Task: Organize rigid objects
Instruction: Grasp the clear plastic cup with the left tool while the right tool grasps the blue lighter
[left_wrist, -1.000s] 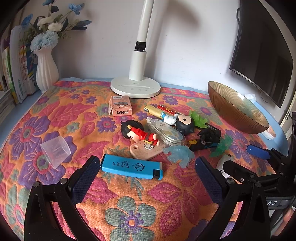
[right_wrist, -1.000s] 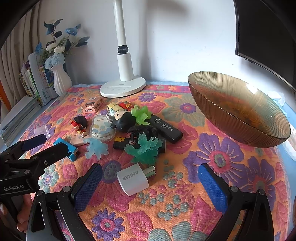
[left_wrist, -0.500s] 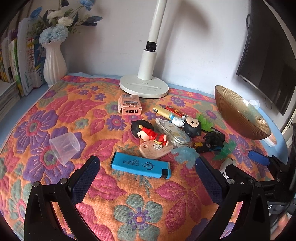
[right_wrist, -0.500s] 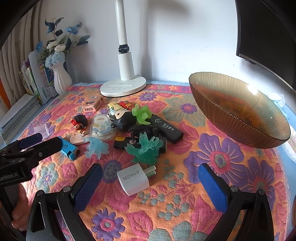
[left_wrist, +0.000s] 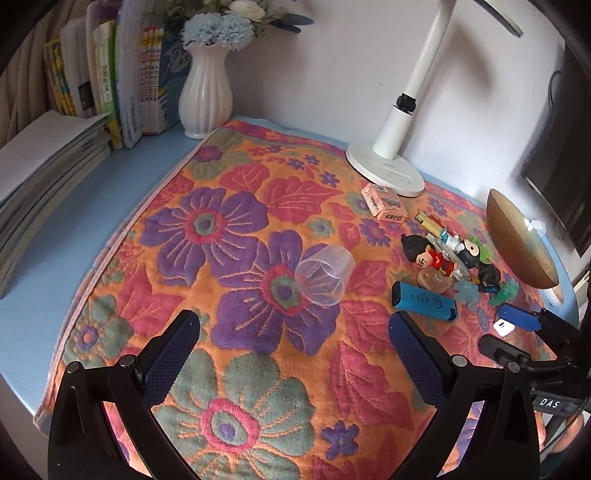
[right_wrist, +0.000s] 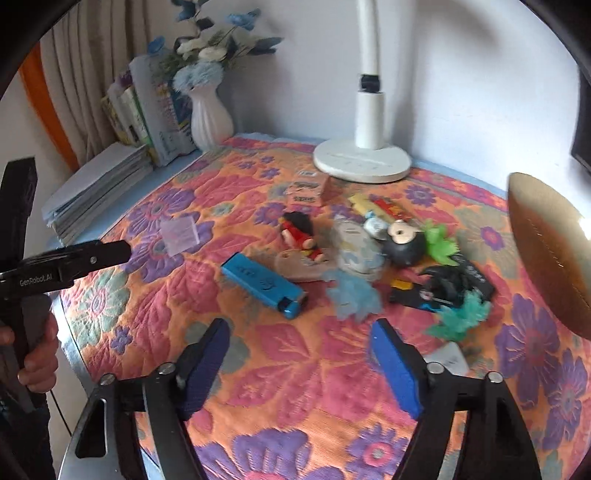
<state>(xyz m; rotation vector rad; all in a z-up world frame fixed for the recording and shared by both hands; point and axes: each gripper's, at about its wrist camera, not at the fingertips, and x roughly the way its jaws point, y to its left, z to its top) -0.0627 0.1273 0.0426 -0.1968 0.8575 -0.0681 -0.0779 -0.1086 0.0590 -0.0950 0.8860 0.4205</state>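
Closing on nothing, the right gripper hangs below the blue lighter, while the left gripper, jaws apart, sits under the clear cup.

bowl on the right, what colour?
Amber-gold ribbed bowl; clearest in the right wrist view.

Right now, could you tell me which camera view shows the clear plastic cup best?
The left wrist view: the clear plastic cup lies on its side near the centre, sharp, its open mouth toward the camera. The right wrist view shows it small, blurred and far left.
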